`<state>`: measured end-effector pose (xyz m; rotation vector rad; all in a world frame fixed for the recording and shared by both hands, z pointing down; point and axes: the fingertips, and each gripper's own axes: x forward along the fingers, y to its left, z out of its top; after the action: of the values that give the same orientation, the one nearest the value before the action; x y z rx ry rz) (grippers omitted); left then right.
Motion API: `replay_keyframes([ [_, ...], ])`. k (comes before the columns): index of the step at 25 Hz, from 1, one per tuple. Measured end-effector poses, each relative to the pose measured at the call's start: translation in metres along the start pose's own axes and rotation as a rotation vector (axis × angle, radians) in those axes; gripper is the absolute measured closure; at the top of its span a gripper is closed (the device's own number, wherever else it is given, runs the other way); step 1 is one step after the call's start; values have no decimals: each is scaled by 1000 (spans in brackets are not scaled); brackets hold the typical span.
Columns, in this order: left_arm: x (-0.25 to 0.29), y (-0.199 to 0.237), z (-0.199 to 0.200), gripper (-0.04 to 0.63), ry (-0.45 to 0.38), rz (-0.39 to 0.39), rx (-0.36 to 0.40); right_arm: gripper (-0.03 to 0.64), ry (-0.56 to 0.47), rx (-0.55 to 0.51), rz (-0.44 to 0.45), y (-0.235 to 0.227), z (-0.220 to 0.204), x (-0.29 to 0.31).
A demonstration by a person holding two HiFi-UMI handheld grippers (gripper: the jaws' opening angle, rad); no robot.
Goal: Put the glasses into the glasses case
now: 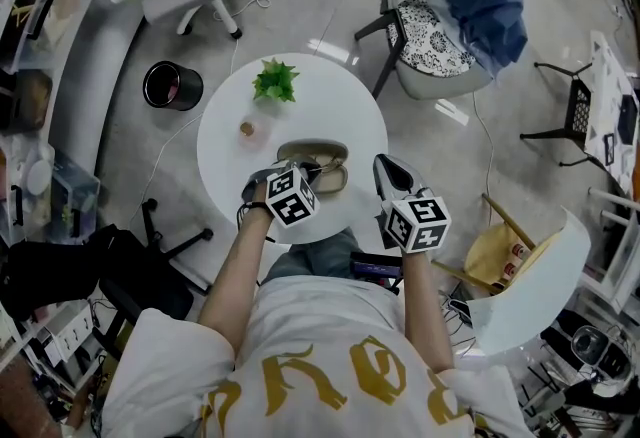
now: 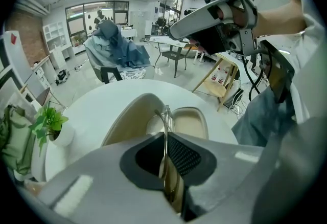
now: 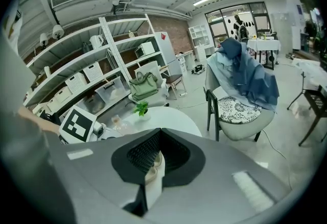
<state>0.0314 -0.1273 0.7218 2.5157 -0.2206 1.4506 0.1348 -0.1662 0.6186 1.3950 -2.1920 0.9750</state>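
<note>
Currently the left gripper [image 1: 318, 169] is clamped on the thin metal-framed glasses [image 2: 164, 125], holding them edge-on just over the open beige oval glasses case [image 1: 312, 154]. The case lies on the round white counter [image 1: 330, 96]. Right of the case, the right gripper [image 1: 388, 169] hovers at the counter's edge, jaws closed together on nothing. A small green potted plant [image 1: 274, 81] stands farther back.
</note>
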Motion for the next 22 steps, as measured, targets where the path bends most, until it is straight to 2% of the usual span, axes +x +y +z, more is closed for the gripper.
replay_keyframes([
  [15,-3,5,4,561,-17,7,-32,592,-17,-15,-6,4,7,-13],
  [22,-14,6,12,555,-69,38,-46,592,-37,-38,-11,11,14,-20],
])
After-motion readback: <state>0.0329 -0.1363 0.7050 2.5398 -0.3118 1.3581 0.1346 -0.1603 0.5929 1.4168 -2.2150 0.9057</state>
